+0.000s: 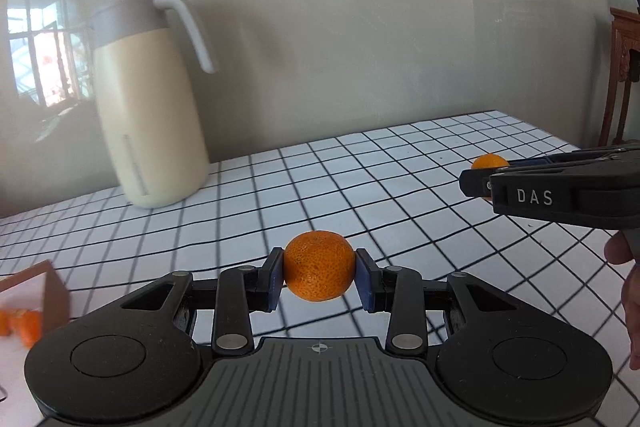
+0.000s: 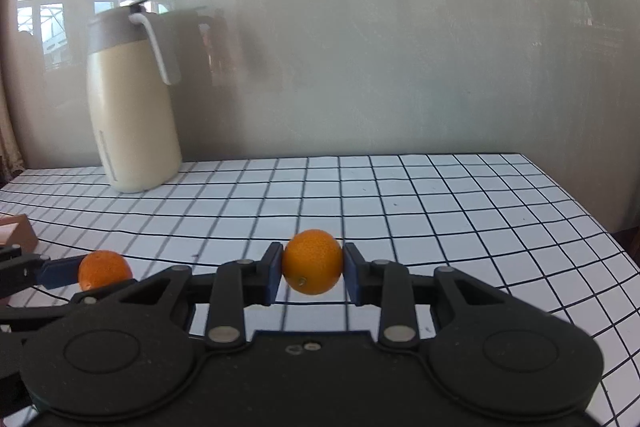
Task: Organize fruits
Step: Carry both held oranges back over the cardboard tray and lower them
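Each gripper carried a small orange, lifted clear of the checked tablecloth [image 2: 440, 211], which I took to mean the fruit was being ferried to a common spot rather than set down where it had lain. The left gripper [image 1: 319, 277] had its blue pads [image 1: 276, 279] pressed on either side of a dimpled orange [image 1: 319, 265], gripped across its middle so it could not roll out. The right gripper [image 2: 312, 269] was clamped likewise on a second orange [image 2: 313, 262], whose stem end faced the camera, low on the fruit. Both tools were held roughly level, fingers pointing toward the far edge of the table and the wall; the right one sat off to the right of the left, near the table's right edge, and a bit of the person's hand [image 1: 624, 267] showed beneath it. Near the left edge stood a brown box [image 1: 52, 291] with more orange pieces [image 1: 22, 325] blurred beside or within it, I could not tell which; it looked the likely destination, so the next move seemed a swing leftward. A cream thermos jug [image 1: 150, 99] stood toward the far left corner, well apart from both fruits and probably not in the way.
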